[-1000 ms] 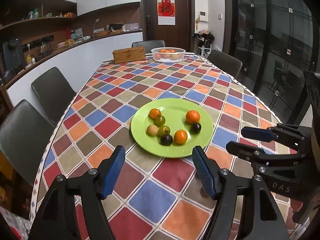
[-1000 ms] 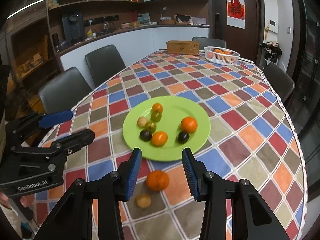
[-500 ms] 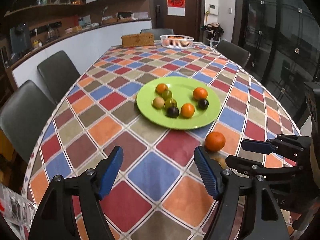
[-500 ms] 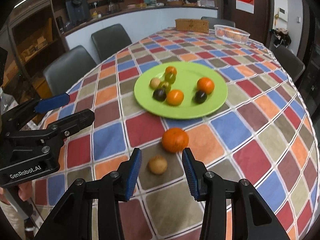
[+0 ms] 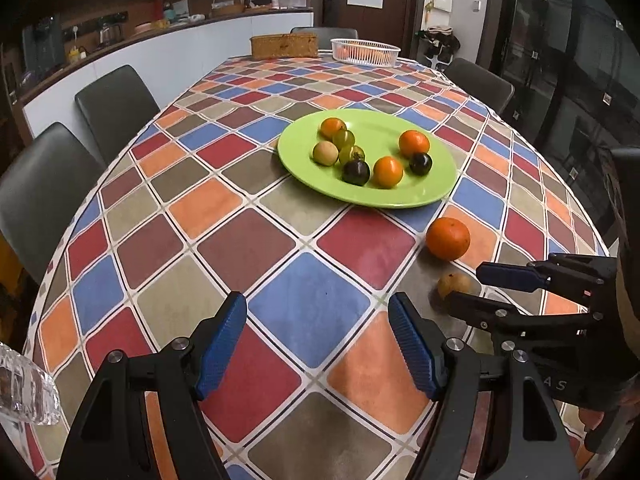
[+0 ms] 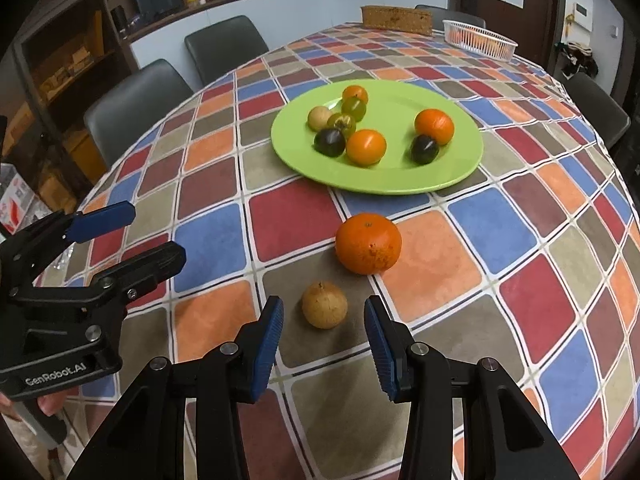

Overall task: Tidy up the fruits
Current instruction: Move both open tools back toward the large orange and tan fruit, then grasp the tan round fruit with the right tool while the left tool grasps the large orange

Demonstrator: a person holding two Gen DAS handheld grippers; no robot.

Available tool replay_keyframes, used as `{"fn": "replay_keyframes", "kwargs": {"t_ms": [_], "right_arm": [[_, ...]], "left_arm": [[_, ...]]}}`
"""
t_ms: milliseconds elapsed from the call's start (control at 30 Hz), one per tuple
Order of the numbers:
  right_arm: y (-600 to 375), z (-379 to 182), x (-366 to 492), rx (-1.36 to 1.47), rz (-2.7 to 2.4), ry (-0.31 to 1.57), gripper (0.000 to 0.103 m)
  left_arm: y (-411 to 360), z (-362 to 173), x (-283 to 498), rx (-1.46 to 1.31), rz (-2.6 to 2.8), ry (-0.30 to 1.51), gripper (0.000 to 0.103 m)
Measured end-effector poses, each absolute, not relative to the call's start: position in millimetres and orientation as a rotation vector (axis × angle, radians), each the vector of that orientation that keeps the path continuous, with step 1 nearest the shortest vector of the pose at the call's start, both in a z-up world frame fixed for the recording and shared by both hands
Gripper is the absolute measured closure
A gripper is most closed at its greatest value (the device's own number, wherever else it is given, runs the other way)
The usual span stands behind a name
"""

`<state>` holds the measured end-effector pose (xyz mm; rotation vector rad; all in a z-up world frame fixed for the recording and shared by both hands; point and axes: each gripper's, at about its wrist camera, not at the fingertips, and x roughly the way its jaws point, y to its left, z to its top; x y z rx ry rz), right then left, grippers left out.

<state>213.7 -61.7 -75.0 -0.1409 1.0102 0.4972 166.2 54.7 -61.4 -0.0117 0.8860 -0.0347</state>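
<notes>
Both hand-held grippers have dipped toward the desk: right hand-held gripper, jaws apart, now frames the brown fruit at lower centre; left hand-held gripper gapes, empty.

Your left gripper has a matte black frame of angular struts that branch into two fingers, each tipped with a ribbed blue pad. Round silver screws mark the finger joints. Seen from the other camera, its side plate bears white "GenRobot.AI" lettering. Your right gripper is built alike: black struts, blue ridged pads, silver screw heads at the pivots, and pale letters reading "AS" on its body in the left view.
</notes>
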Motion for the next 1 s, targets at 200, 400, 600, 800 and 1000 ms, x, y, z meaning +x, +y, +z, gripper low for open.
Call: {"fn": "replay_keyframes", "kwargs": {"t_ms": [200,400,600,800,1000], "right_arm": [[-57.7,-81.7,219.3,-0.151,0.496,1.022,0.062],[-56.0,-88.3,222.3,-0.152,0.501,1.040,0.075],[-63.0,-82.4,215.9,-0.115,0.509,1.018,0.075],[-76.8,-69.0,211.6,-0.092,0.478,0.971,0.075],[-96.7,-59.4,213.9,-0.062,0.435,0.942,0.075]], "left_arm": [[53.0,-66.8,167.5,-0.005,-0.037,0.902,0.030],[53.5,-67.6,168.3,-0.003,-0.036,0.907,0.030],[46.7,-65.9,168.8,0.013,-0.051,0.904,0.030],[33.2,-61.7,171.9,0.044,-0.089,0.889,0.030],[12.6,-57.0,182.4,0.099,-0.166,0.860,0.030]]}}
